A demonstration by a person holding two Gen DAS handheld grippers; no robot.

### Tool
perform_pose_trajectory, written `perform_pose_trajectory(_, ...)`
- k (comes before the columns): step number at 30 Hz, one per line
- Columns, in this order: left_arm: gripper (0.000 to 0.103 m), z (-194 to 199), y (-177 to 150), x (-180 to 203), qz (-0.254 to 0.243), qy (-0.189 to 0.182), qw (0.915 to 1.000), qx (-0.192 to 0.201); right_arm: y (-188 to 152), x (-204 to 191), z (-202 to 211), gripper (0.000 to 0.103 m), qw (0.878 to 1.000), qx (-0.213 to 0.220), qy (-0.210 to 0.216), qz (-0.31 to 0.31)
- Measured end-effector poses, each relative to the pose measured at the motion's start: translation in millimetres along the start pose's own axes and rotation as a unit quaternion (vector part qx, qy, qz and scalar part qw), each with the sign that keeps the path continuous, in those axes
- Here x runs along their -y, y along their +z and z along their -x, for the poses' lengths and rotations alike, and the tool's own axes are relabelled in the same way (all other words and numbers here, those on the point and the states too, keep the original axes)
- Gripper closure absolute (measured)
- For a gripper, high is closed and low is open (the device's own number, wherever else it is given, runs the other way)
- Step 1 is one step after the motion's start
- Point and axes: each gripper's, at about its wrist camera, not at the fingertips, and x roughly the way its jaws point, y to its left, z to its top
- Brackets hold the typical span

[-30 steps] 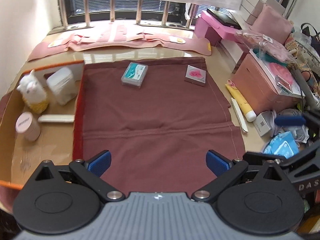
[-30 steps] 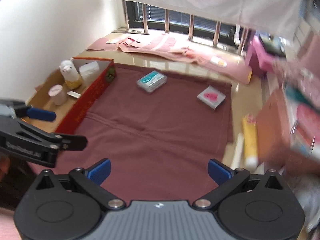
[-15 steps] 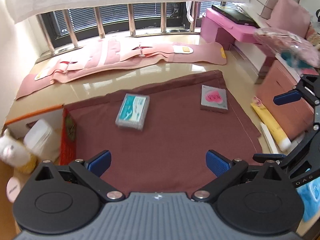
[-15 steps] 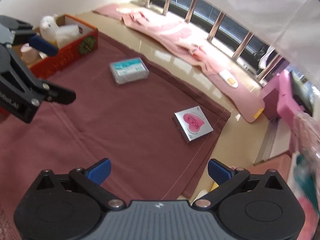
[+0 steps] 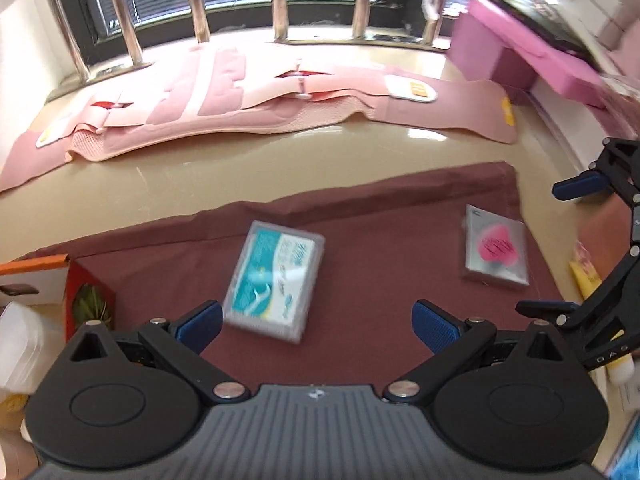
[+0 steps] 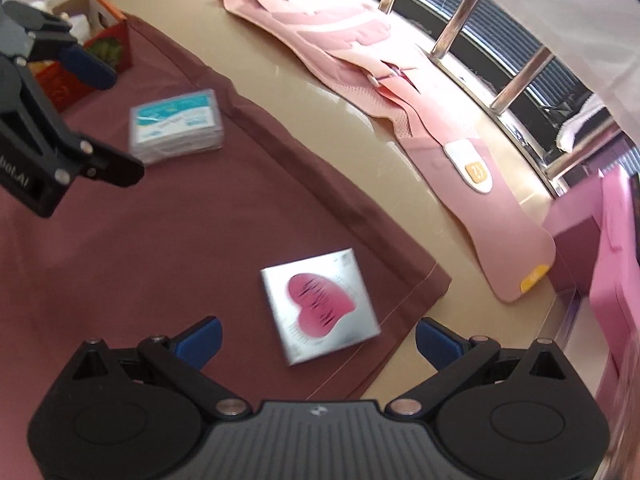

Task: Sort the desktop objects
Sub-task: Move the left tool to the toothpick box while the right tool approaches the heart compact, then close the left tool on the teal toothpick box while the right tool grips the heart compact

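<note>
A clear box with a teal and white label (image 5: 276, 280) lies on the maroon cloth (image 5: 360, 340), just ahead of my open, empty left gripper (image 5: 318, 322). It also shows in the right wrist view (image 6: 176, 128). A silver square box with a pink heart (image 6: 320, 304) lies near the cloth's right corner, just ahead of my open, empty right gripper (image 6: 318, 338). It also shows in the left wrist view (image 5: 496, 250). The right gripper appears at the right edge of the left wrist view (image 5: 568, 248).
An orange and red cardboard box (image 5: 48, 280) holding a white container stands at the cloth's left edge. A pink fabric belt (image 5: 240, 108) lies along the window sill. Pink boxes (image 5: 520, 52) stand at the far right. A yellow tube (image 5: 588, 280) lies right of the cloth.
Both grippers have moved forward and lower: the teal box now sits just ahead of the left fingers and the heart box just ahead of the right fingers. Both stay open.
</note>
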Motion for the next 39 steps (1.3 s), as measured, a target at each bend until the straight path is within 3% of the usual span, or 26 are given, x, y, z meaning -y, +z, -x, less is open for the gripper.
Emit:
perform_pose_trajectory(10, 0.0, -46.8, 27.5, -18.4, -0.004, -0.006, 0.9994, -0.035, 22.9, 14.4, -35.5, 0.001, 0.997, -0.033, 0.05, 0.038)
perform_pose_trajectory(16, 0.0, -57.8, 30.7, -20.9, -0.028, -0.015, 0.9982, -0.052, 29.0, 19.0, -44.9, 0.011, 0.995, -0.038, 0.078, 0.048)
perform_pose_trajectory(18, 0.0, -60.6, 31.1, -21.3, -0.037, -0.019, 0.9975, -0.057, 29.5, 17.1, -47.0, 0.019, 0.994, -0.046, 0.085, 0.06)
perform_pose_trajectory(23, 0.001, -67.4, 32.1, -21.9, -0.057, -0.026, 0.9956, -0.07, 28.8, 17.1, -51.9, 0.021, 0.991, -0.059, 0.101, 0.061)
perform_pose_trajectory(28, 0.018, -73.5, 31.7, -20.5, -0.071, -0.022, 0.9937, -0.084, 28.8, 19.6, -55.4, 0.03, 0.99, -0.063, 0.11, 0.058)
perform_pose_trajectory(30, 0.021, -75.9, 31.4, -20.6, -0.075, -0.022, 0.993, -0.089, 29.4, 22.0, -55.6, 0.035, 0.99, -0.064, 0.115, 0.055)
perform_pose_trajectory(35, 0.026, -75.2, 31.8, -18.9, -0.078, -0.027, 0.9928, -0.086, 30.8, 22.1, -54.9, 0.035, 0.988, -0.074, 0.119, 0.057)
perform_pose_trajectory(39, 0.045, -73.4, 32.0, -14.5, -0.091, -0.027, 0.992, -0.083, 31.2, 19.9, -53.4, 0.035, 0.99, -0.076, 0.111, 0.049)
